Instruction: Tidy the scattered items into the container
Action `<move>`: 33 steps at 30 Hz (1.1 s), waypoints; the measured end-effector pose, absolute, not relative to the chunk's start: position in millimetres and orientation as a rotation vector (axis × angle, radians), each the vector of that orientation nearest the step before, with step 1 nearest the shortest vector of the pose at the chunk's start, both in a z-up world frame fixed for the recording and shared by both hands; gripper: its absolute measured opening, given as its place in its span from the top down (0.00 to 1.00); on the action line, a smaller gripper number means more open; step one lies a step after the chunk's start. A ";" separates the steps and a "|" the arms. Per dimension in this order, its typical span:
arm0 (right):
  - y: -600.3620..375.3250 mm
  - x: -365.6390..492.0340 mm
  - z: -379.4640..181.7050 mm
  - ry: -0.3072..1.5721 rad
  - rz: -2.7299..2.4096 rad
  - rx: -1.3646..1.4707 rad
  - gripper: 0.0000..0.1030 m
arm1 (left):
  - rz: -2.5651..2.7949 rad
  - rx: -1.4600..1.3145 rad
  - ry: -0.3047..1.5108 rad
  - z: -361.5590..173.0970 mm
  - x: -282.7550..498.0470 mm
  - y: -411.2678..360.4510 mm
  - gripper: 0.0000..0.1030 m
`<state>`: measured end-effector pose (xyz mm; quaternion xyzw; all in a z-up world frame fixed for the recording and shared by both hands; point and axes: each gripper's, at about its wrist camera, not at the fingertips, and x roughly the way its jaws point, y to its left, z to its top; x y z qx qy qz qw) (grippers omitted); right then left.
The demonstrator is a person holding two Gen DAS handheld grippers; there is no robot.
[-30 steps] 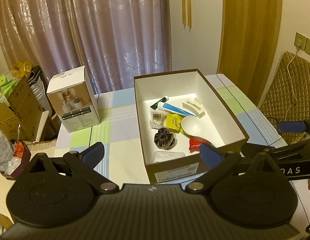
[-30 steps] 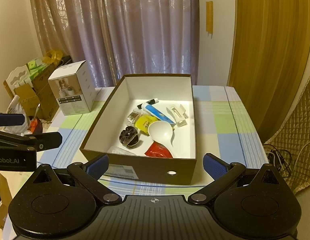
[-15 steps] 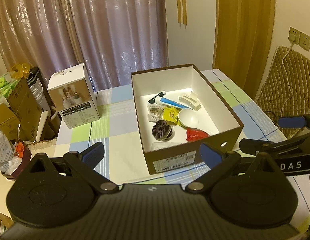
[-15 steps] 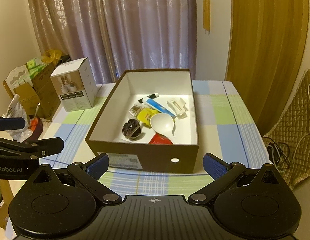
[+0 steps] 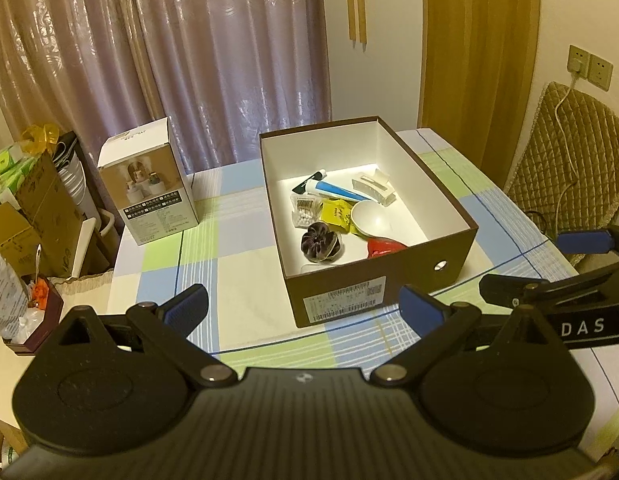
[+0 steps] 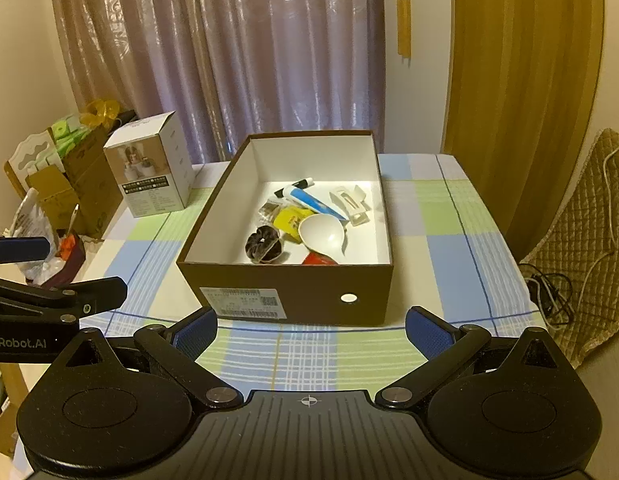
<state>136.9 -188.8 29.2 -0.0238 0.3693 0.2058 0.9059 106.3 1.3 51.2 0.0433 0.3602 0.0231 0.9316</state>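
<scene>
Both claws released, empty: your left claw and right claw hover short of the brown cardboard box with white lining. Inside lie the blue-and-white tube, white plastic scoop, dark ruffled scrunchie, yellow packet, white hair clip and red wrapper. Checked-cloth surface shows no loose items; task looks complete. Withdraw straight back, level. Watch the box's near wall and the white carton to the left; open room lies right.
</scene>
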 end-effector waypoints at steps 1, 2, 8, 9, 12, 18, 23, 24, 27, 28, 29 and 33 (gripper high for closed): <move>-189.3 135.3 29.7 0.762 0.423 -0.049 0.00 | 0.045 0.090 0.736 51.6 104.4 0.7 0.03; -189.8 133.5 30.0 0.761 0.419 -0.050 0.00 | 0.042 0.092 0.735 52.1 102.5 0.0 0.03; -194.3 124.0 31.4 0.762 0.412 -0.052 0.00 | 0.030 0.103 0.728 54.3 95.1 -3.7 0.03; -194.7 121.7 31.4 0.762 0.411 -0.052 0.00 | 0.028 0.106 0.727 54.6 93.4 -4.4 0.03; -194.8 116.1 31.5 0.764 0.410 -0.056 0.00 | 0.025 0.110 0.723 54.3 88.2 -6.1 0.03; -193.3 107.1 27.0 0.773 0.414 -0.063 0.00 | 0.026 0.113 0.725 51.3 79.5 -6.1 0.03; -191.1 99.6 23.1 0.780 0.414 -0.074 0.00 | 0.025 0.109 0.736 45.8 71.1 -3.3 0.03; -190.6 98.3 22.7 0.780 0.414 -0.076 0.00 | 0.025 0.107 0.738 44.6 69.5 -2.6 0.03; -190.3 94.8 20.6 0.783 0.414 -0.080 0.00 | 0.026 0.106 0.744 42.0 65.4 -1.6 0.03; -190.3 93.6 19.8 0.784 0.414 -0.080 0.00 | 0.026 0.106 0.745 41.1 64.2 -1.4 0.03; -190.4 92.6 19.0 0.785 0.414 -0.080 0.00 | 0.026 0.105 0.746 40.4 63.0 -1.2 0.03; -190.1 90.5 16.1 0.787 0.417 -0.085 0.00 | 0.025 0.105 0.751 38.6 59.2 -1.8 0.03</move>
